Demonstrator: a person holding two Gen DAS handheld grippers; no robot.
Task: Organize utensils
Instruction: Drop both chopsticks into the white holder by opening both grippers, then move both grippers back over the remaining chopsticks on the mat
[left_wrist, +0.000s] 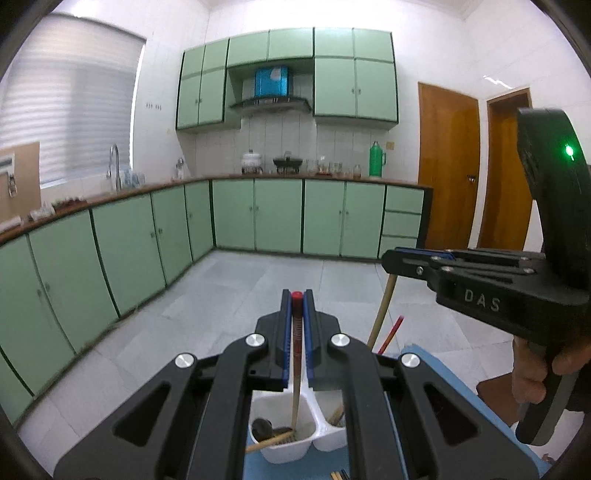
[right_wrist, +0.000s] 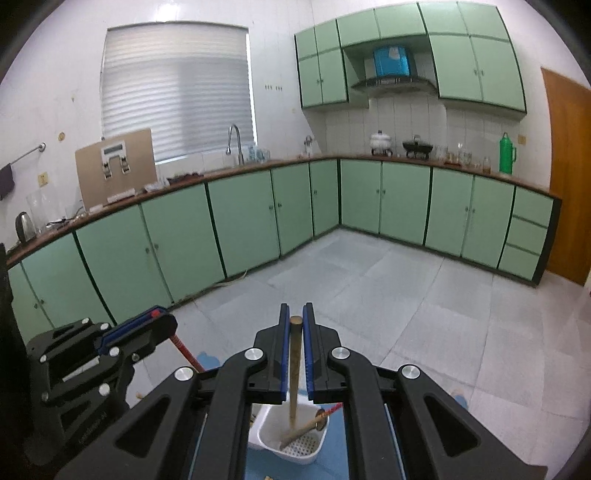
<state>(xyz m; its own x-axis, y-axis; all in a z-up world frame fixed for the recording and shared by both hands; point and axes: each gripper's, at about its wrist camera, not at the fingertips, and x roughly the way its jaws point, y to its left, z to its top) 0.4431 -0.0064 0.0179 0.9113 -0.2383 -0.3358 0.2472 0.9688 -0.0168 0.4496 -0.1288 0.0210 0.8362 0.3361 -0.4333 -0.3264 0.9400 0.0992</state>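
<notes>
My left gripper (left_wrist: 297, 301) is shut on a red-capped wooden utensil (left_wrist: 296, 332) that hangs down into the left compartment of a white utensil holder (left_wrist: 291, 448); a dark spoon lies there too. My right gripper (right_wrist: 296, 319) is shut on a plain wooden utensil (right_wrist: 294, 369) that reaches down into a white perforated compartment (right_wrist: 295, 445), where other handles lean. The right gripper also shows in the left wrist view (left_wrist: 391, 260), above the wooden stick (left_wrist: 382, 314). The left gripper shows in the right wrist view (right_wrist: 157, 323), at the left.
The holder stands on a blue mat (left_wrist: 439, 363) over a surface; chopstick ends (left_wrist: 340, 474) lie at the near edge. Beyond is a grey tiled floor (right_wrist: 406, 295), green cabinets (right_wrist: 240, 221), and wooden doors (left_wrist: 448, 166).
</notes>
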